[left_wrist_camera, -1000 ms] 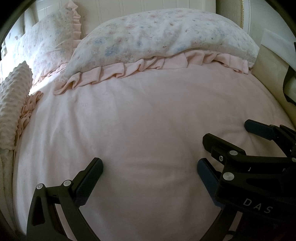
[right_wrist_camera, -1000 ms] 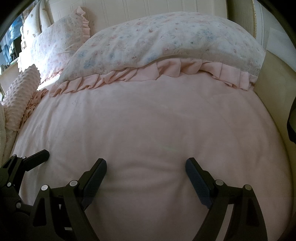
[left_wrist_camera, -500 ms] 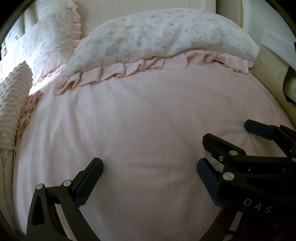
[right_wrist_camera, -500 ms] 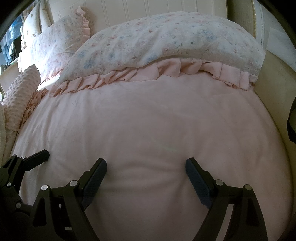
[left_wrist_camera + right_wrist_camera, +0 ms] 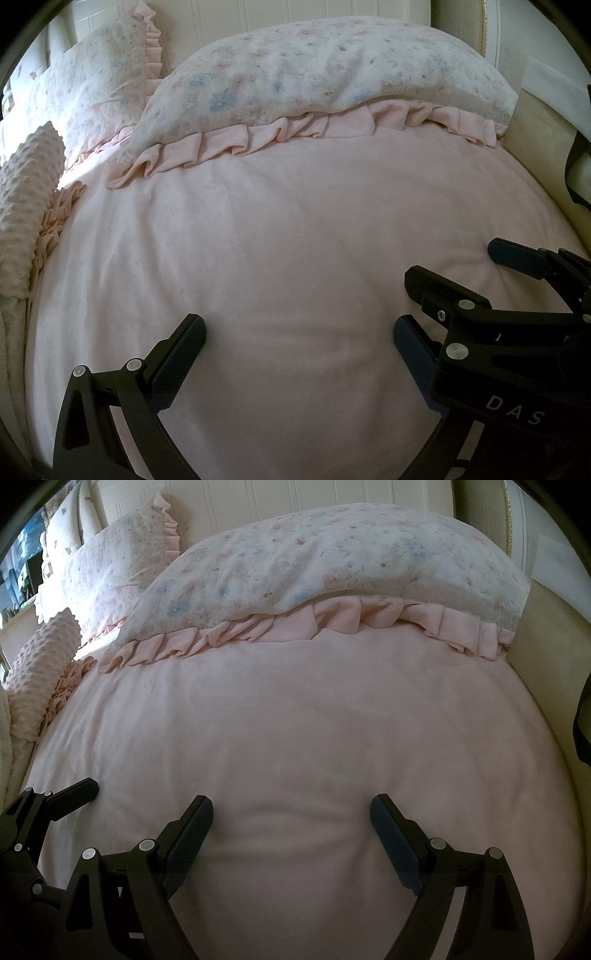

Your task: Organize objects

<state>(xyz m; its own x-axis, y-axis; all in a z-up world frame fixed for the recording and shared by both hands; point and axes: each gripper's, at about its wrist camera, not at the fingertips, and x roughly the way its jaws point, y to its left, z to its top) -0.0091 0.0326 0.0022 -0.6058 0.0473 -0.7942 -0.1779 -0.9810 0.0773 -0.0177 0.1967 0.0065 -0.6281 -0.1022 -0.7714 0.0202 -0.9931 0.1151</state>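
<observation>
A pink bed sheet (image 5: pixel 280 236) (image 5: pixel 295 716) fills both views. At its head lies a floral pillow (image 5: pixel 325 77) (image 5: pixel 332 561) with a pink ruffled edge. A second floral pillow (image 5: pixel 96 88) (image 5: pixel 118 565) leans behind it to the left. My left gripper (image 5: pixel 297 328) hovers open over the bare sheet, nothing between its fingers. My right gripper (image 5: pixel 291 808) is also open and empty just above the sheet. In the left wrist view the right gripper (image 5: pixel 458 273) shows at the right side, close beside the left one. The left gripper's finger (image 5: pixel 74 794) pokes into the right wrist view.
A pink bumpy cushion (image 5: pixel 26 206) (image 5: pixel 40 672) with a ruffled trim lies at the left edge of the bed. A white panelled headboard (image 5: pixel 295 14) stands behind the pillows. A cream padded bed side (image 5: pixel 546 653) runs along the right, with a dark strap (image 5: pixel 576 170) hanging there.
</observation>
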